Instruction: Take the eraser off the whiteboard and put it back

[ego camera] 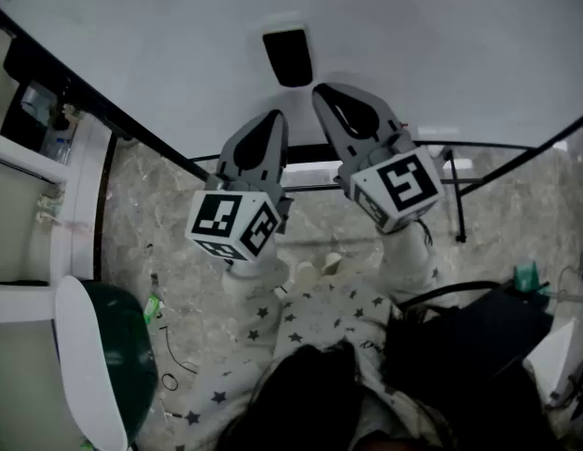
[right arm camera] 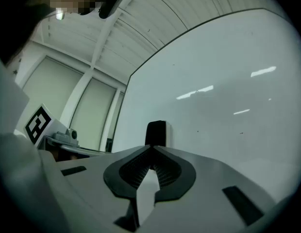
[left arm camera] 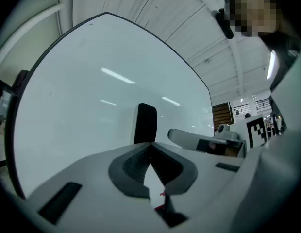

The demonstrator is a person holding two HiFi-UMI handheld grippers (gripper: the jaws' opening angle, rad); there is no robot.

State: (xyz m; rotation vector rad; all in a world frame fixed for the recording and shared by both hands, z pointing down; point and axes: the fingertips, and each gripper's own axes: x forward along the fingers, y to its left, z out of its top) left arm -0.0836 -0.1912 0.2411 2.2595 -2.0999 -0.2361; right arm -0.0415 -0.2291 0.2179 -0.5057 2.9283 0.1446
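The black eraser (ego camera: 288,56) sticks upright on the whiteboard (ego camera: 160,36), just beyond both grippers. My left gripper (ego camera: 274,117) points at the board slightly below and left of the eraser, its jaws shut and empty. Closer to the eraser, just under its lower right corner and apart from it, my right gripper (ego camera: 323,91) is also shut and empty. In the left gripper view the eraser (left arm camera: 144,123) stands right behind the closed jaw tips (left arm camera: 150,143). The right gripper view shows the eraser (right arm camera: 156,132) straight ahead of the closed tips (right arm camera: 152,147).
Below the board runs its black frame and stand legs (ego camera: 458,205) over a marbled floor (ego camera: 169,205). A green and white chair (ego camera: 103,365) stands at lower left. A black bag (ego camera: 480,346) lies at lower right. The person's star-patterned clothing (ego camera: 320,313) fills the bottom middle.
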